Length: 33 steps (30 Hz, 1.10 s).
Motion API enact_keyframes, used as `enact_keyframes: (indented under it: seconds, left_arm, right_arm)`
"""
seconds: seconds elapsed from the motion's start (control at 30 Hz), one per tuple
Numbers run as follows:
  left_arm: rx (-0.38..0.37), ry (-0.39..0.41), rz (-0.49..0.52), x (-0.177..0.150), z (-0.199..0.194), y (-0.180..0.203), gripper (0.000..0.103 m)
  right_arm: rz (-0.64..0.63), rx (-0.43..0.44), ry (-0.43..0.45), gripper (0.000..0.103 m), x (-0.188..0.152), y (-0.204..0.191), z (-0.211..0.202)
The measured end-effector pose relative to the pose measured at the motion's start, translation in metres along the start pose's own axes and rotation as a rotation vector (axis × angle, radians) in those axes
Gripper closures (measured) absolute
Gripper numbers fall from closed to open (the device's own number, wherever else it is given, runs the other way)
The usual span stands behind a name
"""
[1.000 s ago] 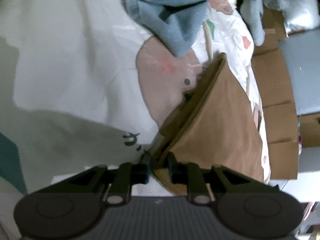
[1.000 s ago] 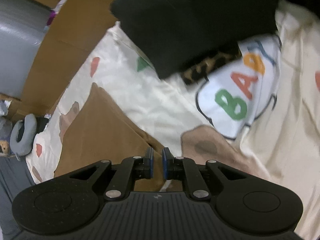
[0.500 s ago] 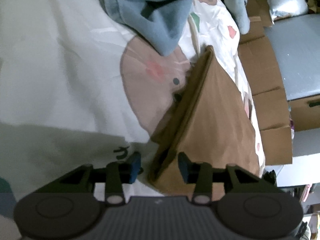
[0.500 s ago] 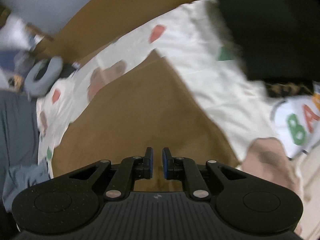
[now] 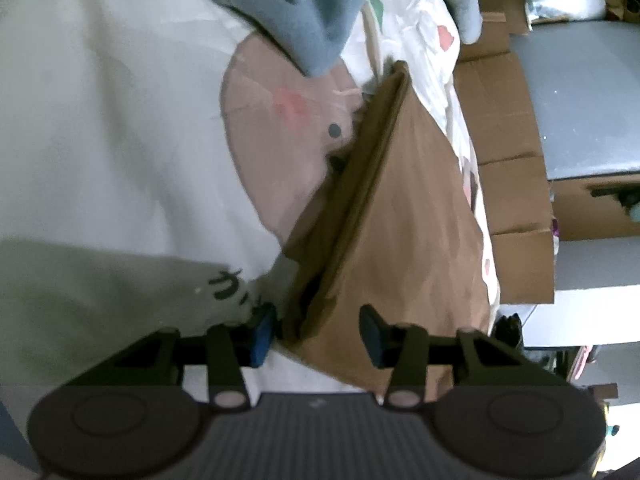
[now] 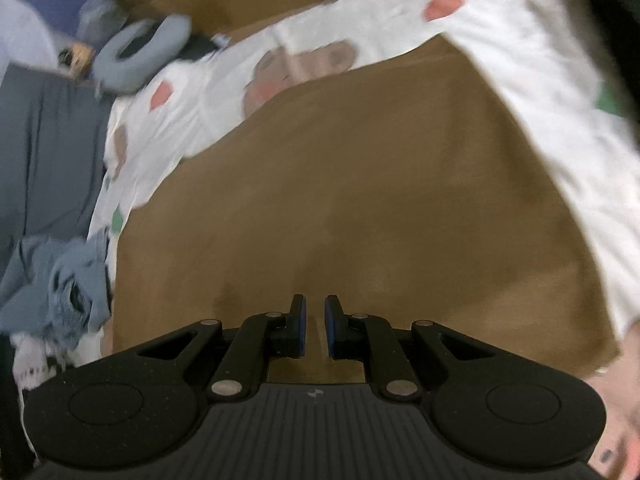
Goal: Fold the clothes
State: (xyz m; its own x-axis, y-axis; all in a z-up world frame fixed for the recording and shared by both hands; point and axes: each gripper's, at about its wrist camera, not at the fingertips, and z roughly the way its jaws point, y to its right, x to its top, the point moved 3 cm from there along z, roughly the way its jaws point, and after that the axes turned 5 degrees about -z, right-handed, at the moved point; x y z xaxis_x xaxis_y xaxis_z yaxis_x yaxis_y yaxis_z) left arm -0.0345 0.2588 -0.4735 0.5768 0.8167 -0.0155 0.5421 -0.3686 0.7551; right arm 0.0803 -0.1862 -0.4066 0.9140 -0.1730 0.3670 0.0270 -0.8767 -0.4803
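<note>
fingers of the left gripper (image 5: 316, 336) stand wide apart, straddling the near corner of the brown garment (image 5: 404, 216) without pinching it. a second ago they were clamped on that same corner; half a second ago they were already spreading — so the cloth has been let go on this side. fingers of the right gripper (image 6: 314, 328) are close together with a narrow slit between the blue pads; they hover low over the brown garment (image 6: 360, 200), and whether any cloth is caught in the slit cannot be told. this view has swung from the black clothing and the "baby" print to a broad flat sheet of brown.

reading: the release suggests one fold has been laid down. from the left wrist the garment sits in stacked layers with a raised folded edge running away from the gripper; from the right wrist its top face looks smooth. it lies on the bed sheet (image 5: 100, 120), cream with cartoon prints, near the bed's edge. whether more folds are wanted, the pictures do not settle.

around it:
- blue clothes (image 5: 304, 12) heaped just beyond the far tip of the garment — likely in the way if the cloth is spread or shifted that direction.
- more blue cloth (image 6: 60, 280) bunched at the garment's left side in the right view.
- cardboard (image 5: 508, 160) flaps beside the bed, past the sheet's edge.
- grey neck pillow (image 6: 140, 52) beyond the sheet, well apart.
</note>
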Motion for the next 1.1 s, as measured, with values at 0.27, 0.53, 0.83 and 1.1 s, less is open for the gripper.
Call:
enact_keyframes:
  seconds: [0.27,0.53,0.83,1.1]
  left_arm:
    - [-0.007,-0.006,-0.031,-0.002,0.002,-0.004,0.091]
    - [-0.01,0.016,0.008,-0.007,-0.004,0.015,0.096]
    - [-0.043,0.077,0.013,-0.005,-0.018,0.034,0.096]
    - [-0.047,0.088,0.017,-0.004,-0.016,0.04,0.096]
  right_arm:
    - [-0.135,0.053,-0.086,0.094,-0.007,-0.038,0.035]
    - [-0.236,0.074,-0.083,0.094,-0.002,-0.066,0.053]
    - [-0.344,0.029,-0.149,0.094,-0.027,-0.078,0.076]
    - [-0.361,0.053,-0.258,0.092,-0.067,-0.074,0.069]
